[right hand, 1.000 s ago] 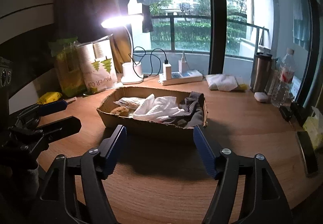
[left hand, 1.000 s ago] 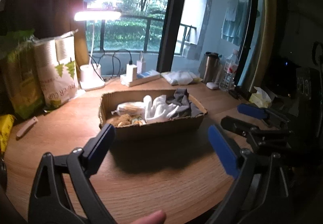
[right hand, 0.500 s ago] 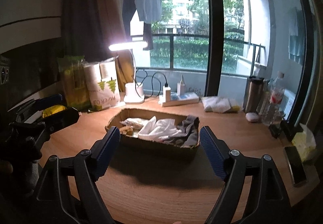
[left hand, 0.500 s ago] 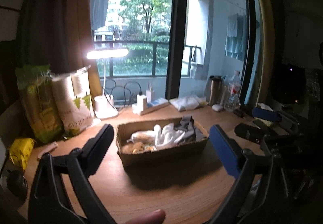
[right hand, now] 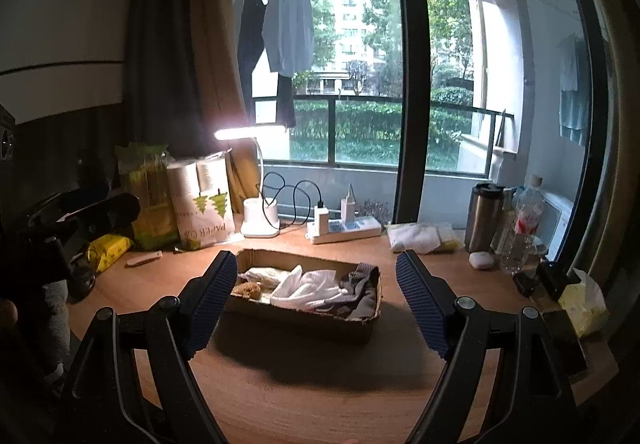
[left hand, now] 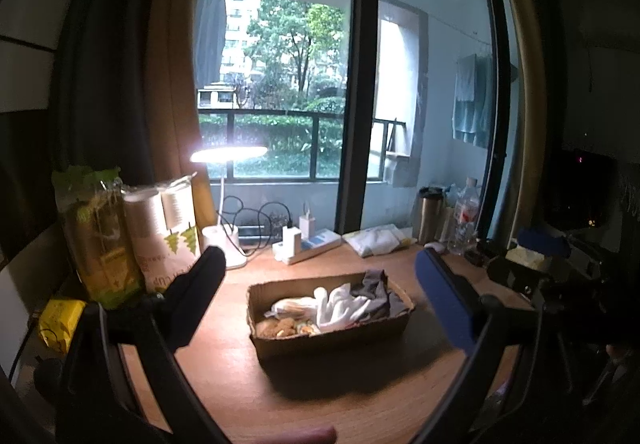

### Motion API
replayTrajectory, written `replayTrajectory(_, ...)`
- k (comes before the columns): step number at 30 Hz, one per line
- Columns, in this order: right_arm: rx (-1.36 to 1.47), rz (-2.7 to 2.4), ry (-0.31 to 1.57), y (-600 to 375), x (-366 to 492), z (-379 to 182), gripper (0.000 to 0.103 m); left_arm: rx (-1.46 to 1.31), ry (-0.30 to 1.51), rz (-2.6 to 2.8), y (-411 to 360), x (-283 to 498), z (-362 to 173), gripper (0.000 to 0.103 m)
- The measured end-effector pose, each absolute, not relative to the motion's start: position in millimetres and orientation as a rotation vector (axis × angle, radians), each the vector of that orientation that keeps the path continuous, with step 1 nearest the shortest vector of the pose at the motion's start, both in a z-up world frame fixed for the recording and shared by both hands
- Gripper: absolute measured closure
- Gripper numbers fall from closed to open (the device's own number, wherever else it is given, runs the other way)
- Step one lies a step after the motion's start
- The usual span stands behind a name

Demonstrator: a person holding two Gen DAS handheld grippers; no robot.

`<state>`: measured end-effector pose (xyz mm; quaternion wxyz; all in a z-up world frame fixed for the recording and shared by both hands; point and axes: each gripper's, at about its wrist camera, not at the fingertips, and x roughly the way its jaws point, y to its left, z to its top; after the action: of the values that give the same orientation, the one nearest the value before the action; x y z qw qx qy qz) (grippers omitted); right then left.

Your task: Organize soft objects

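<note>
I hold both the left gripper point(left hand: 320, 296) and the right gripper point(right hand: 316, 296) spread wide and empty, well back from the cardboard box point(right hand: 298, 314) at frame centre. White cloth point(right hand: 308, 286), grey socks point(right hand: 360, 290) and a brown plush point(right hand: 248, 288) lie inside it. A folded white cloth point(right hand: 420, 238) at right of centre sits outside; I judge it may be left.

A lived-in home, likely an apartment room. A wooden counter point(right hand: 320, 396) stands against a tall balcony window. Shirts point(right hand: 289, 31) hang drying outside before trees and housing blocks. Along the counter's far edge stand a lit desk lamp point(right hand: 256, 203), a power strip point(right hand: 346, 230), a thermos point(right hand: 484, 215) and a water bottle point(right hand: 522, 228).
</note>
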<state>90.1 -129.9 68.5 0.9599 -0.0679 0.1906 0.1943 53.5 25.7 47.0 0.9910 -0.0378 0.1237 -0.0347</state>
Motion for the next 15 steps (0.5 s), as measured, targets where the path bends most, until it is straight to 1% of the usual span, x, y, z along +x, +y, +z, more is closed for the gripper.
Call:
replayTrajectory(8, -0.141, 0.382, 0.329, -132.4, 84.2, 89.8, 0.019, -0.039, 0.209, -0.075, 18.9, 46.4, 62.4, 0.006)
replayTrajectory(15, -0.134, 0.372, 0.316, -134.8, 84.4, 95.5, 0.019, -0.033, 0.199, -0.073, 17.7, 45.8, 64.1, 0.006)
